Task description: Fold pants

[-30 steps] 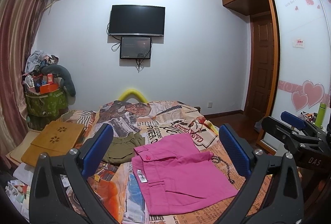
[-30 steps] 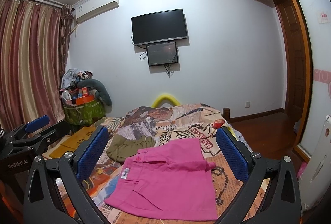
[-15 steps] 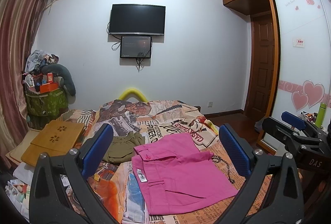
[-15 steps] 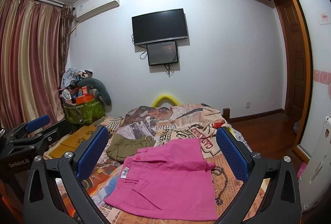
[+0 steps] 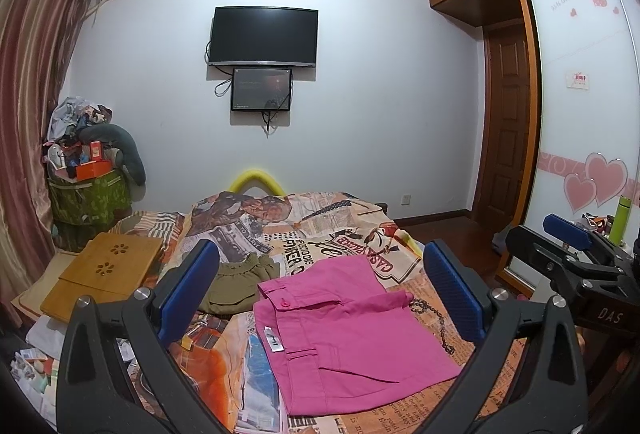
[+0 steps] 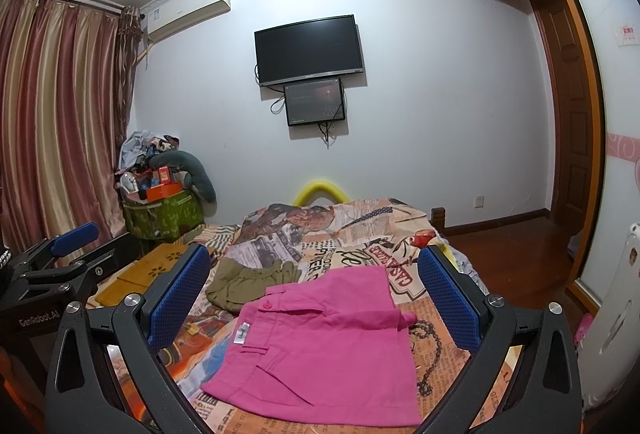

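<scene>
Folded pink pants (image 5: pixel 352 330) lie flat on the bed's patterned cover (image 5: pixel 320 230), waistband to the left; they also show in the right wrist view (image 6: pixel 328 342). My left gripper (image 5: pixel 320 294) is open and empty, held above and short of the pants. My right gripper (image 6: pixel 316 294) is open and empty, also raised over the pants. Each gripper shows at the edge of the other's view: the right one (image 5: pixel 576 254), the left one (image 6: pixel 60 258).
A crumpled olive garment (image 5: pixel 240 282) lies on the bed behind the pants. A wooden lap tray (image 5: pixel 104 274) sits at the bed's left. A full green hamper (image 5: pixel 88 193) stands by the curtain. A wardrobe (image 5: pixel 580 113) and door (image 5: pixel 508 121) are at right.
</scene>
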